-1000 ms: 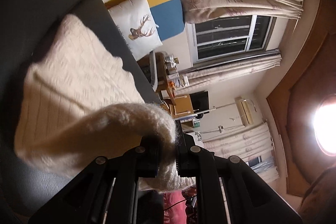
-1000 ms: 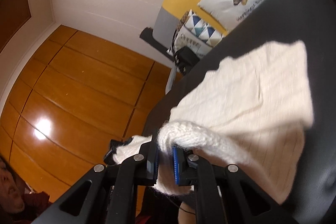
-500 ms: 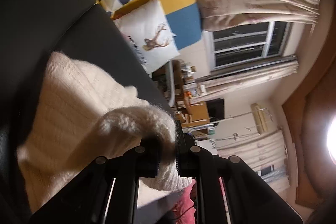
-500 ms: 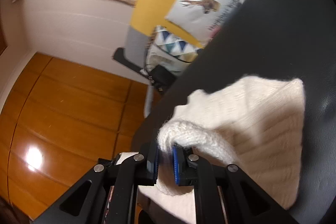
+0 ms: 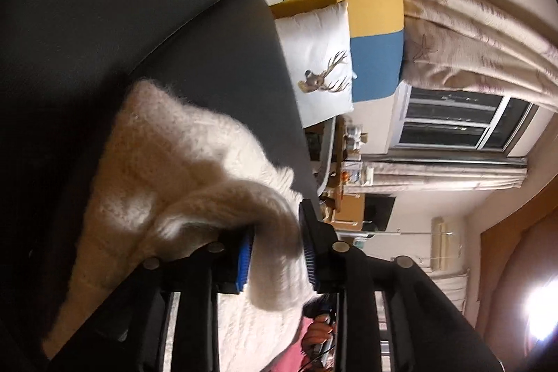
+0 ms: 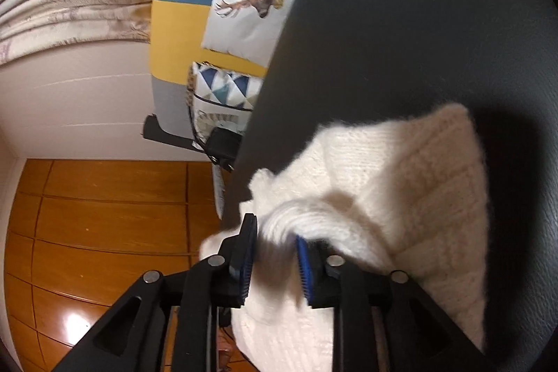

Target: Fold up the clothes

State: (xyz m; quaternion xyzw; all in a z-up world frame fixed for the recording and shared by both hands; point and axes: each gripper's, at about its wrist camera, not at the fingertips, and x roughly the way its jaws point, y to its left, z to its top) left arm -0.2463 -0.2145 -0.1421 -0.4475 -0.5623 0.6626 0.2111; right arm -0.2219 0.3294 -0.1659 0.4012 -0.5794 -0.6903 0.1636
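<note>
Both sets of jaws are opening with a rolled edge of the cream knit sweater (image 5: 181,183) between them, slack in the left gripper (image 5: 275,250) and the right gripper (image 6: 273,262). The sweater's folded body spreads toward 11 o'clock from the left gripper and 1 o'clock from the right. It lies on the black sofa seat (image 6: 401,23), with bare seat running beyond to the deer cushion (image 5: 319,65).

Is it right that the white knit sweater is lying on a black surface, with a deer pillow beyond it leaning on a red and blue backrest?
Not quite: the backrest is yellow and blue, not red, as the left wrist view shows. The white knit sweater does lie on the black surface, with the deer pillow beyond it.
</note>
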